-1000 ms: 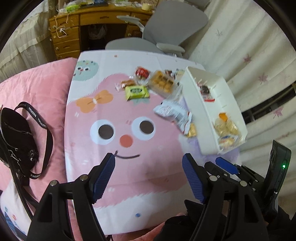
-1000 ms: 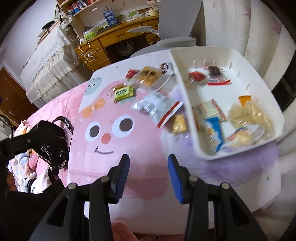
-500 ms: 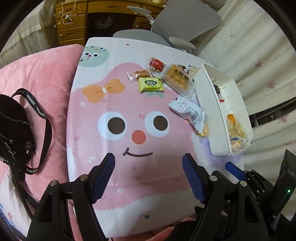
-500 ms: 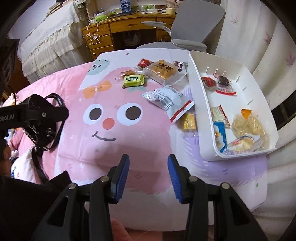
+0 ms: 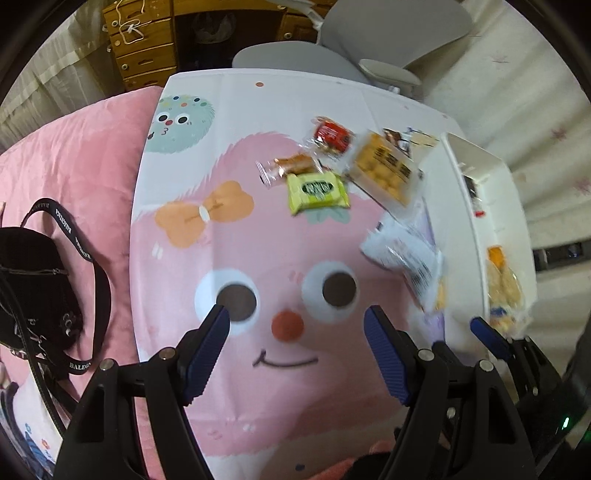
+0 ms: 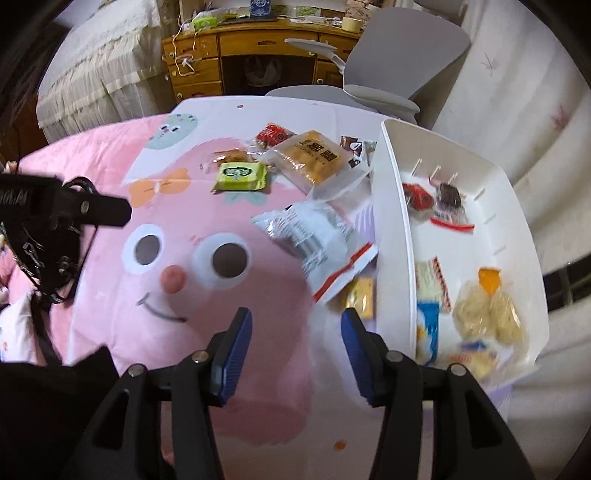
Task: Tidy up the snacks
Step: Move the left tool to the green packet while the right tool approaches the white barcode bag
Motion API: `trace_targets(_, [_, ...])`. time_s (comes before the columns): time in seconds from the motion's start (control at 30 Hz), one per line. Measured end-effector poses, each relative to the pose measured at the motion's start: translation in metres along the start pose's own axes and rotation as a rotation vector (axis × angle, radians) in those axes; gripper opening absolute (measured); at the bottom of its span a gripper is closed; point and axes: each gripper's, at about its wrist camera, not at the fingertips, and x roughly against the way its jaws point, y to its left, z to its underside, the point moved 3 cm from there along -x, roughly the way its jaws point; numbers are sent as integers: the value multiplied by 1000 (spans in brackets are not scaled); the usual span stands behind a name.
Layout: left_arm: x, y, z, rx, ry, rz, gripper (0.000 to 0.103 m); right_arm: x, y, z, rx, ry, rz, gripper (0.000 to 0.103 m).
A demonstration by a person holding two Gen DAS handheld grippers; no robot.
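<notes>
A: Snacks. Loose ones sit on the cartoon-face cloth: green packet, big cake pack at its 2 o'clock, red packet beyond, silver bag at 5 o'clock of the green one, small yellow packet touching the white bin.

B: Bin contents?

A: Right view only: red sweet, dark sweet, blue wrapper, bag of pale cookies. Left view shows the bin edge-on, contents blurred.

B: Tools?

A: Left gripper jaws wide apart, nothing between, over the face's nose. Right gripper jaws apart, just been opening, empty, small yellow packet at their 1 o'clock.

B: Surroundings?

A: Black bag on pink bedding at 9 o'clock, clearest in left view. Right view alone shows the desktop clutter; grey chair in both.
</notes>
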Motion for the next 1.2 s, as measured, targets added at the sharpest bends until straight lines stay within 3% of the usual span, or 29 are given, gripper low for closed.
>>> trace_targets(0.37, [-65, -24, -68, -6, 78, -52, 79, -51, -5, -34, 70, 53, -8, 56])
trace_targets(0.57, [-94, -36, -90, -16, 52, -65, 85, -73, -2, -42, 150, 69, -4, 59])
trace_targets(1.07, [-138, -31, -109, 18, 97, -88, 85, -100, -5, -59, 186, 45, 54, 76])
trace_targets(1.2, [-143, -31, -112, 18, 107, -92, 79, -105, -2, -61, 212, 33, 84, 79])
